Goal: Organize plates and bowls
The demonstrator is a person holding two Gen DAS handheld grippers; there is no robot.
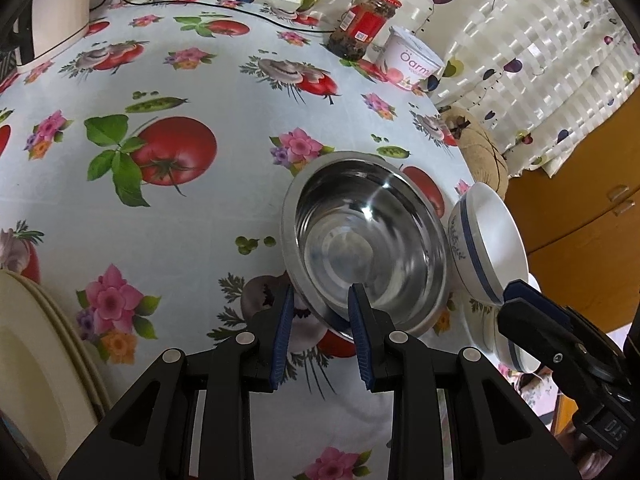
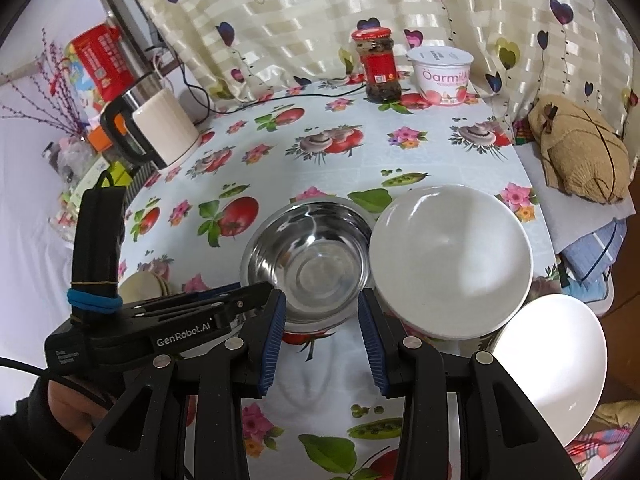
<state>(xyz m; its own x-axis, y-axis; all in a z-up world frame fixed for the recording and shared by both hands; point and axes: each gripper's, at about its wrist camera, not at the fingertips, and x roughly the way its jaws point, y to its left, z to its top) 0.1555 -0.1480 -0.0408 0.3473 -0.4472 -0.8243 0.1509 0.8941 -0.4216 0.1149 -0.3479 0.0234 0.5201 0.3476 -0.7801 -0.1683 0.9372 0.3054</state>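
Left wrist view: the left gripper [image 1: 320, 312] sits with its blue-padded jaws spread apart on either side of the near rim of a steel bowl [image 1: 368, 236], one pad outside the wall and one inside, not yet pinched on it as far as can be judged. The bowl stands upright on the bench [image 1: 160, 208], straight ahead of these jaws and touching distance from them, so the left side looks best placed to take it. Just to its right a white ceramic bowl [image 1: 490, 240] with a blue band and a leaf pattern stands rim to rim with it, and the right gripper [image 1: 520, 300] shows at that bowl's near edge. From the right wrist, the right gripper [image 2: 322, 320] is also released, grasping nothing; the steel bowl [image 2: 308, 256] lies dead ahead between its pads, the white bowl [image 2: 450, 260] is just to the right, and a second white bowl [image 2: 552, 364] lies nearer, at the bench's corner. The left gripper [image 2: 256, 300] reaches in from the left to the steel rim. The steel is thin, mirror-bright and slick with a rolled lip; the ceramic is thick, glazed and smooth. Cream plates [image 1: 36, 364] are stacked at the far left. A patterned oilcloth covers the bench; a red-lidded jar [image 2: 378, 66] and a yogurt tub [image 2: 440, 76] stand at the back.
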